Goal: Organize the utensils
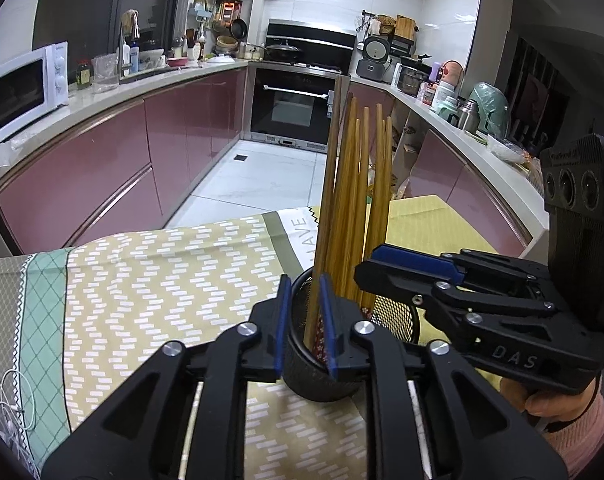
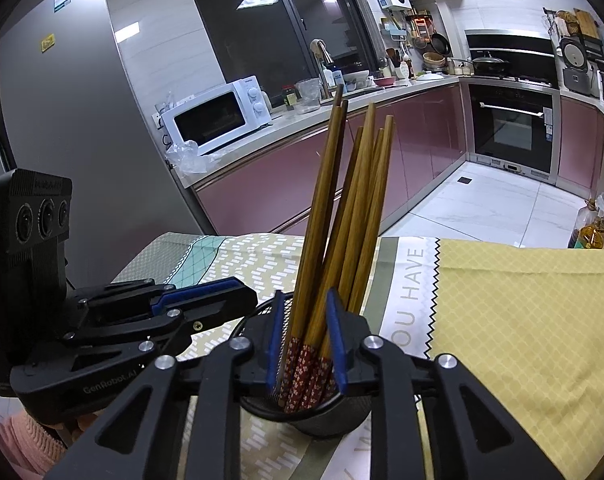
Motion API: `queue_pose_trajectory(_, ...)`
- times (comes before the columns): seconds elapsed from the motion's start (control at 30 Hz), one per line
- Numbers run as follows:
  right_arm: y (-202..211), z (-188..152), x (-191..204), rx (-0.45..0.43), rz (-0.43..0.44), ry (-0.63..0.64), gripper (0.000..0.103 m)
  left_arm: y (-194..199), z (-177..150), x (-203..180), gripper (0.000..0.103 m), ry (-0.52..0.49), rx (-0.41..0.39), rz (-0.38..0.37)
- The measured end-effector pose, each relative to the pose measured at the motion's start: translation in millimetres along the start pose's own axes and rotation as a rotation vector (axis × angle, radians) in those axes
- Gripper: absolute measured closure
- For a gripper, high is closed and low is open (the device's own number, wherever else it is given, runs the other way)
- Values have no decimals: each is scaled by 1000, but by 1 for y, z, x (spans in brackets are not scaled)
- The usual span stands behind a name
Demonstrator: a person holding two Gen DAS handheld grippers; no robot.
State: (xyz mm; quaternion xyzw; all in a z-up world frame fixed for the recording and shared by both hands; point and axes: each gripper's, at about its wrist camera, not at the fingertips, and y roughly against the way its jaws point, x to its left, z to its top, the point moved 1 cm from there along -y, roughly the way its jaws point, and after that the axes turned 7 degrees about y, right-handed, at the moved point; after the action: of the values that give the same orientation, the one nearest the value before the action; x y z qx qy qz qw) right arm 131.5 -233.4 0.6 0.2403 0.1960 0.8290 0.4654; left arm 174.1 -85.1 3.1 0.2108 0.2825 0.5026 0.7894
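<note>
A black mesh holder stands on the patterned tablecloth with several wooden chopsticks upright in it. My left gripper has its blue pads closed on one chopstick and the holder's near rim. In the right wrist view the chopsticks with red flowered ends stand in the holder. My right gripper straddles several of them, and whether its pads press them does not show. Each gripper shows beside the other: the right gripper and the left gripper.
The table edge drops off to the kitchen floor beyond the cloth. A yellow cloth covers the table's right part. White earphone cables lie at the left edge. Counters with a microwave line the walls.
</note>
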Motion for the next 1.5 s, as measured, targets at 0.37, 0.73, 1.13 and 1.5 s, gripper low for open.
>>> queue_pose_trajectory(0.37, 33, -14, 6, -103, -112, 49, 20, 51, -21, 12, 15, 14, -173, 138)
queue_pose_trajectory(0.73, 50, -42, 23, -182, -258, 86, 6, 102, -51, 15, 5, 23, -357, 293)
queue_pose_trajectory(1.13, 68, -56, 48, -263, -314, 171, 6, 123, -68, 7, 5, 23, -436, 324)
queue_pose_trajectory(1.5, 71, -58, 61, -278, -303, 164, 6, 137, -77, 9, 5, 41, -479, 336)
